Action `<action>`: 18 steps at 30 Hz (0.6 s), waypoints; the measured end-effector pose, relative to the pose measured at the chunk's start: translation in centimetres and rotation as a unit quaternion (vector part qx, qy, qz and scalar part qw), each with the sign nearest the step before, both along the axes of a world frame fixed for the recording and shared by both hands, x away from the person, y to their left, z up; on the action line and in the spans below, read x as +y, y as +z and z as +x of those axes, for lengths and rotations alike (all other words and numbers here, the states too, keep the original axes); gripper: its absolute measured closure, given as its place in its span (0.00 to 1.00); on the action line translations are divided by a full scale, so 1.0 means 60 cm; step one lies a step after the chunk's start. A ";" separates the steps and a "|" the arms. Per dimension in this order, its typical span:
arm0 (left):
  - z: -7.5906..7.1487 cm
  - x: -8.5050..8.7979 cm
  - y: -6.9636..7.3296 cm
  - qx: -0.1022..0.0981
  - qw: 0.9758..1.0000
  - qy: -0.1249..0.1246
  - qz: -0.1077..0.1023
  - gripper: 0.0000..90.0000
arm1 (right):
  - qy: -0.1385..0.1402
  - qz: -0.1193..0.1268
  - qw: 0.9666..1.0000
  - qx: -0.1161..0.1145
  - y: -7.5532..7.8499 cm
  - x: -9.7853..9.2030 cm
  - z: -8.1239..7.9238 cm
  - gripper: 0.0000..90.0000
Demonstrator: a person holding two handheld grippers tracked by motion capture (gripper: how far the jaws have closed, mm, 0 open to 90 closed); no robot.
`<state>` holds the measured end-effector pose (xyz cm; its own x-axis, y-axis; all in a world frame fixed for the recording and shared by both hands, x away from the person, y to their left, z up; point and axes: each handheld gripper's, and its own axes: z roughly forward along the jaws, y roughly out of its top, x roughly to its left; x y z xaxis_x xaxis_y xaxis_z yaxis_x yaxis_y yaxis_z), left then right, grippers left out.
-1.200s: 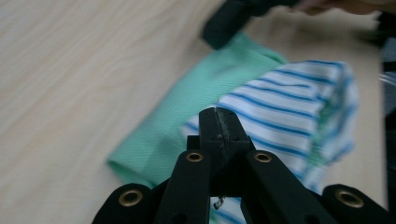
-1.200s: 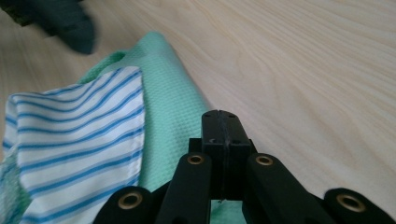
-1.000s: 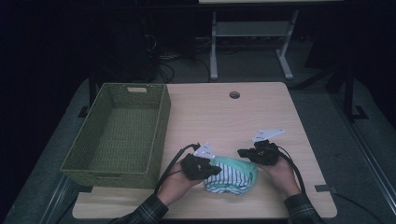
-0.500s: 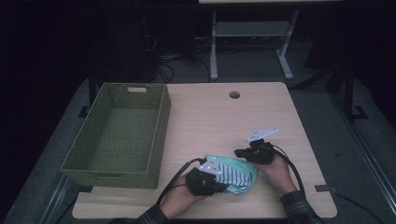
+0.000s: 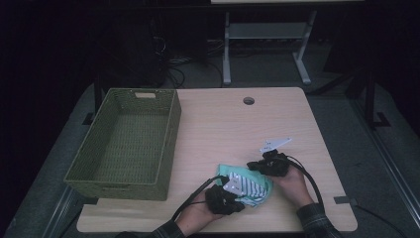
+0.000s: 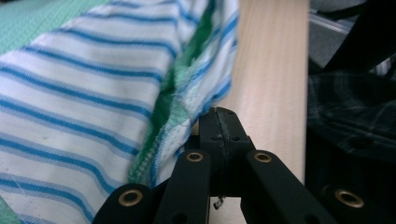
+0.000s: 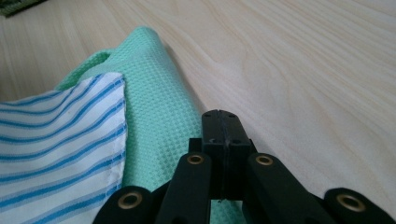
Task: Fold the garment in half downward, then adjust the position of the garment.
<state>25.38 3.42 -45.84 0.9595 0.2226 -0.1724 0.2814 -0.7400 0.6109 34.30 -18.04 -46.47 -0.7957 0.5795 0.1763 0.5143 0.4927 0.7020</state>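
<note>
The high view is showing a dim room: the table (image 5: 237, 129) is catching soft light from above while everything beyond its far edge is sinking into near black, with grain throughout. The woven basket (image 5: 124, 144), left of the table's middle, is casting little shadow. In both gripper views, light is falling brightly and evenly; the cloth (image 6: 84, 93) is blurring close up, perhaps from nearness.

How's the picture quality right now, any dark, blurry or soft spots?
High view: dim all round, floor nearly black, cloth and basket readable. Left gripper view: bright, stripes near the lens soft. Right gripper view: evenly lit, table grain sharp, no glare.
</note>
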 end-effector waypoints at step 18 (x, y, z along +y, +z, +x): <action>0.043 0.029 0.000 -0.012 0.999 0.052 0.002 1.00 | -0.013 0.000 1.000 0.005 0.001 -0.028 -0.008 1.00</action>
<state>27.94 5.13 -45.82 0.9350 0.3220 -0.1486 0.3422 -0.7094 0.6162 33.84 -19.73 -46.43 -0.7791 0.5993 0.1838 0.5335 0.4800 0.6964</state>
